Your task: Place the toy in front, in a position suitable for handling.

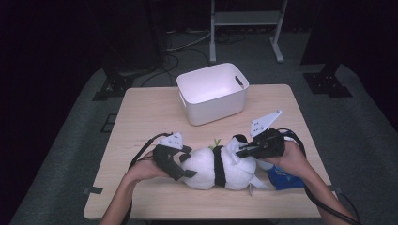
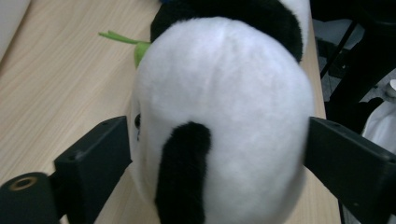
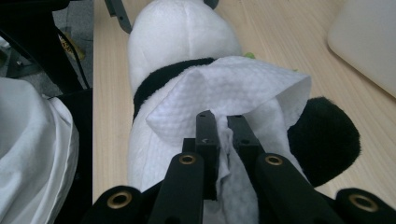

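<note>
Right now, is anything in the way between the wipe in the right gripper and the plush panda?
Nothing visible. The right gripper pinches the white wipe, and the wipe already drapes against the panda. The left gripper holds the panda's other end.

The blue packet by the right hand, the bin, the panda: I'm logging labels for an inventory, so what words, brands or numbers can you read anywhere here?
None can be read.
Blue packet: pale marks on it, too small and blurred to read.
White bin: plain, no text.
Plush panda: no tag or lettering visible.
White wipe in the right gripper: embossed texture, no print.
</note>
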Available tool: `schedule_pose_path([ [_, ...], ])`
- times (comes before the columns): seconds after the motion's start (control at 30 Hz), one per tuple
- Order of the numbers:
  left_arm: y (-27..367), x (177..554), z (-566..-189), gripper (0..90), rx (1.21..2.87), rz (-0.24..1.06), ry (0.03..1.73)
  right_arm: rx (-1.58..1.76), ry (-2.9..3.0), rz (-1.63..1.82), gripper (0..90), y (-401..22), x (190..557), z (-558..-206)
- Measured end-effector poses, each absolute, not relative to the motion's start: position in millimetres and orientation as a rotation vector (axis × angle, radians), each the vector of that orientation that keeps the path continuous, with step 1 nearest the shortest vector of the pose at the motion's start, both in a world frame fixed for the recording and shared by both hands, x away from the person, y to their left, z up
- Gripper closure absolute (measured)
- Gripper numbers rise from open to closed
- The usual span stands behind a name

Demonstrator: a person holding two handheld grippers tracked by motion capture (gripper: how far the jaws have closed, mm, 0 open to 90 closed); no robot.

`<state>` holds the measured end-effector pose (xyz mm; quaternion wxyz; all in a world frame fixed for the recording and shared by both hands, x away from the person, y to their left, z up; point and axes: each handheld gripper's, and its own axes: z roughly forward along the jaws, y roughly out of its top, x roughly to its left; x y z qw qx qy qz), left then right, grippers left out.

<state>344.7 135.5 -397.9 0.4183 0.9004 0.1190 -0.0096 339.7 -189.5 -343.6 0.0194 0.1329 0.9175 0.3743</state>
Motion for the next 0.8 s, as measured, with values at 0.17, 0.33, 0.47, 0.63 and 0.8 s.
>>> schedule_pose_path([
  [0.17,130,347,-405,10.1,2.266,-0.096,0.293,0.405,2.839,1.162,84.3,-188,338,-341],
  [0.33,132,344,-404,16.7,2.258,-0.070,0.276,0.352,2.845,1.170,84.6,-165,339,-334],
  [0.47,133,343,-404,21.1,2.256,-0.050,0.265,0.269,2.882,1.145,84.8,-135,343,-335],
  [0.63,135,340,-402,25.4,2.254,-0.005,0.253,0.198,2.905,1.140,84.9,-102,348,-338],
  [0.8,139,340,-399,28.0,2.269,0.064,0.248,0.177,2.902,1.167,84.9,-79,356,-337],
])
